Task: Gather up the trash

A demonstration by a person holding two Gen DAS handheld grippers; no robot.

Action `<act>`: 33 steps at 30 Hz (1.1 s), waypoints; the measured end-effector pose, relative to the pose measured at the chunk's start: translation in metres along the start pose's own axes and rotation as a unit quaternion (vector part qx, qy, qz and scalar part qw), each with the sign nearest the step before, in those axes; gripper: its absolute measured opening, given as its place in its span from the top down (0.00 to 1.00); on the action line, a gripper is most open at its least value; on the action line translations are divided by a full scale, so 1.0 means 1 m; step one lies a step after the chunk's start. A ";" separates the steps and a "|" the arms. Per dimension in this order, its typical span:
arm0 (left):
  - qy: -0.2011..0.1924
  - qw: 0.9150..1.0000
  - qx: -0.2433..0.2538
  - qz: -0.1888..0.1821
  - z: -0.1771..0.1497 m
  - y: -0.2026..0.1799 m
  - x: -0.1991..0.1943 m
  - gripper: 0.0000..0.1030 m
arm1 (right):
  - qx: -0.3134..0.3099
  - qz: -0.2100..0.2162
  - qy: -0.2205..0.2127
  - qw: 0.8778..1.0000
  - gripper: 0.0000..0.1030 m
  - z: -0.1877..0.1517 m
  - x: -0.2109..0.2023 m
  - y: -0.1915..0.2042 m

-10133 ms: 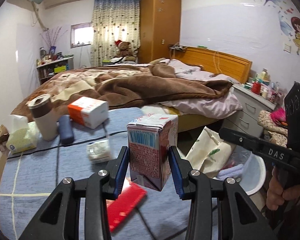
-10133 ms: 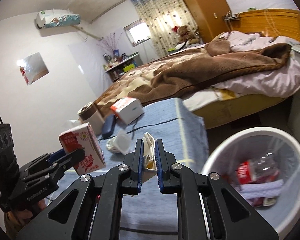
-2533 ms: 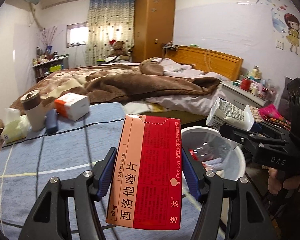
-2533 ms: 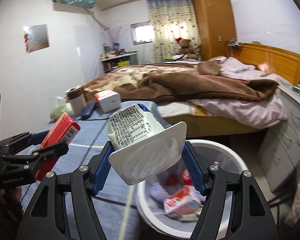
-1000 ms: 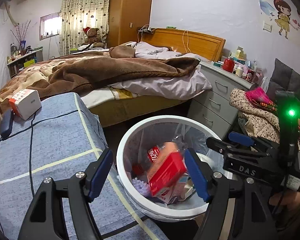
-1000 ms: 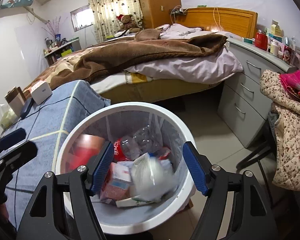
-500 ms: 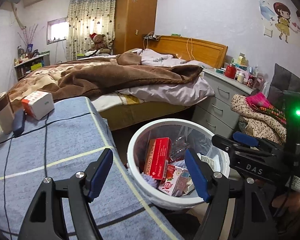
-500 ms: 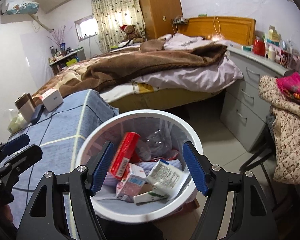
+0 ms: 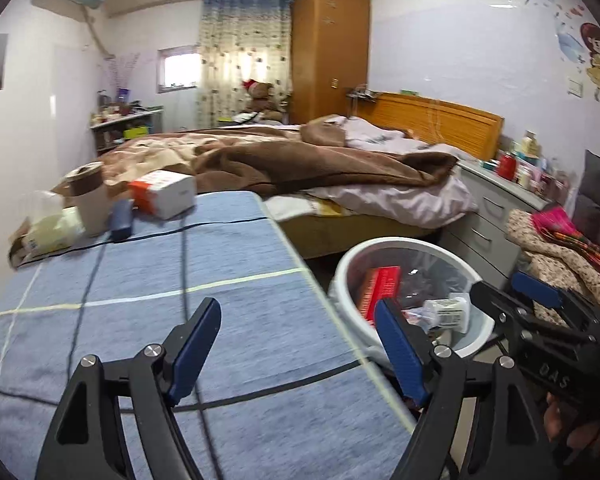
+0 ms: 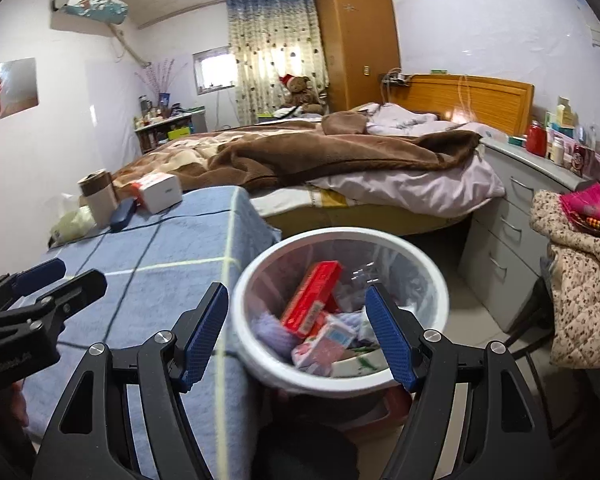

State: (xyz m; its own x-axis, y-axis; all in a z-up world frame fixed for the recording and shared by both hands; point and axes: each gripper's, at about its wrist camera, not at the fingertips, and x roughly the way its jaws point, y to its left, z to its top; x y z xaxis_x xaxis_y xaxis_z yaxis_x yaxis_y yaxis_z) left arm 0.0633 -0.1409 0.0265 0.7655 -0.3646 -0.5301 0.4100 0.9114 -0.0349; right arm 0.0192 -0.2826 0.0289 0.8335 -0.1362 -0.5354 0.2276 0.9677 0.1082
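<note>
A white round trash bin point(image 9: 354, 264) point(image 10: 260, 268) stands on the floor beside the table with the blue cloth point(image 9: 140, 280) point(image 10: 160, 248). In it lie a red medicine box point(image 9: 380, 290) point(image 10: 310, 294), a white cup point(image 9: 448, 308), a milk carton point(image 10: 326, 344) and other trash. My left gripper point(image 9: 298, 346) is open and empty above the table's right edge. My right gripper point(image 10: 296, 334) is open and empty above the bin; it also shows in the left wrist view point(image 9: 512, 296).
At the table's far left stand a white and orange box point(image 9: 164, 192) point(image 10: 158, 192), a brown-topped tumbler point(image 9: 88, 196) point(image 10: 98, 196), a dark blue case point(image 9: 121, 218) point(image 10: 122, 210) and a tissue pack point(image 9: 50, 230). A bed point(image 10: 340, 160), grey drawers point(image 10: 512, 216) and a chair with clothes point(image 10: 576, 272) surround the bin.
Both grippers have pulled back and up from the bin. The left gripper has swung left over the table. The dropped red box and cup lie still in the bin.
</note>
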 end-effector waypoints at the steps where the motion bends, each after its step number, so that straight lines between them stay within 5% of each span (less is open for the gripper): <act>1: -0.004 1.000 -0.001 0.006 -0.001 0.002 -0.003 0.22 | -0.001 0.002 -0.004 1.000 0.29 -0.002 -0.001 0.003; 15: -0.046 0.998 -0.009 0.036 -0.022 0.015 -0.031 0.16 | -0.008 -0.013 -0.022 1.000 0.29 -0.019 -0.015 0.017; 33: -0.044 0.998 -0.015 0.039 -0.027 0.019 -0.035 0.16 | -0.013 -0.012 -0.029 0.999 0.29 -0.023 -0.021 0.027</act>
State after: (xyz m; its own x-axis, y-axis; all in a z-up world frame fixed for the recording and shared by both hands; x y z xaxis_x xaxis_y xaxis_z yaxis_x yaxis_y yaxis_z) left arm 0.0308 -0.1054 0.0211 0.8358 -0.3064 -0.4556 0.3335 0.9425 -0.0221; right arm -0.0036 -0.2490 0.0242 0.8558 -0.1704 -0.4884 0.2352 0.9691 0.0740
